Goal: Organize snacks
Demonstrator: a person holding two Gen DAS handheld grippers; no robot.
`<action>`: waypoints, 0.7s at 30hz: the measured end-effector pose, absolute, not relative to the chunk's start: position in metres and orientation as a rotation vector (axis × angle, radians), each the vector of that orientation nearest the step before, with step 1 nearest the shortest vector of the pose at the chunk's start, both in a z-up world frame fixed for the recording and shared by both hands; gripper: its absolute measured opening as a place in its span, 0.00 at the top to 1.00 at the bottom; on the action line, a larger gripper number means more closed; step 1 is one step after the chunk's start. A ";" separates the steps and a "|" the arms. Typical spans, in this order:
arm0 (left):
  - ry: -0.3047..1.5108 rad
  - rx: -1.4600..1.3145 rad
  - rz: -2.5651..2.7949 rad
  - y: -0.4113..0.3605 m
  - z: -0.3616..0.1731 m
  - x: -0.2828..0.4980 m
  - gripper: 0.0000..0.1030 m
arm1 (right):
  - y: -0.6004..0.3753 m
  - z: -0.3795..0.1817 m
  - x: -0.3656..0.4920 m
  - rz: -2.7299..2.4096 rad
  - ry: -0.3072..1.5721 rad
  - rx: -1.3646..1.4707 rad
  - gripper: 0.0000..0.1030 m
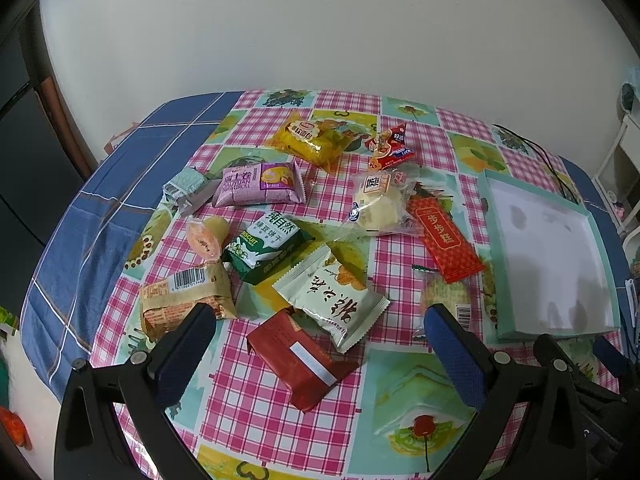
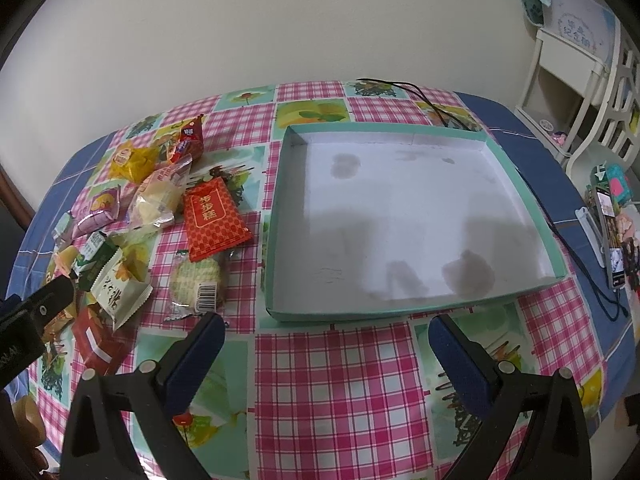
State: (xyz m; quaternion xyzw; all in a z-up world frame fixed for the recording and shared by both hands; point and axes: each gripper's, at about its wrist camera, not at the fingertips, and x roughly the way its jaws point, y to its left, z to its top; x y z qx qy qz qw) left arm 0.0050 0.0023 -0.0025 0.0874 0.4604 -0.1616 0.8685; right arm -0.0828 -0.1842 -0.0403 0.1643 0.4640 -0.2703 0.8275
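Note:
Several wrapped snacks lie scattered on the checked tablecloth. In the left wrist view my left gripper [image 1: 320,316] stands open over a dark red packet [image 1: 300,356] and a pale green packet [image 1: 332,300], holding nothing. A green biscuit pack [image 1: 264,248], a purple roll pack [image 1: 260,184] and a long red packet [image 1: 444,236] lie farther off. The shallow teal box [image 1: 600,248] with a white floor sits at the right. My right gripper [image 2: 326,328] is open just before the near wall of the teal box [image 2: 400,312], which holds nothing. A round clear-wrapped cookie [image 2: 196,280] lies left of it.
The table's blue cloth border [image 1: 100,220] and edge curve round the left. A black cable [image 2: 560,232] runs along the box's right side. A white shelf unit [image 2: 572,80] and small items [image 2: 612,220] stand off to the right. A white wall lies behind.

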 end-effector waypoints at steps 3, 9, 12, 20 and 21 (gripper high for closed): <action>0.963 0.182 -0.338 0.002 -0.002 0.005 0.00 | -0.183 -0.040 -0.083 -0.582 0.971 0.333 0.00; 0.962 0.183 -0.332 0.005 -0.002 0.006 0.00 | -0.178 -0.036 -0.080 -0.560 0.958 0.346 0.00; 0.960 0.189 -0.327 0.007 -0.002 0.007 0.00 | -0.171 -0.033 -0.077 -0.547 0.948 0.332 0.00; 0.981 0.226 -0.286 0.018 -0.005 0.015 0.00 | -0.151 -0.030 -0.065 -0.484 0.943 0.332 0.00; 0.985 0.234 -0.275 0.020 -0.006 0.017 0.00 | -0.148 -0.030 -0.063 -0.469 0.946 0.333 0.00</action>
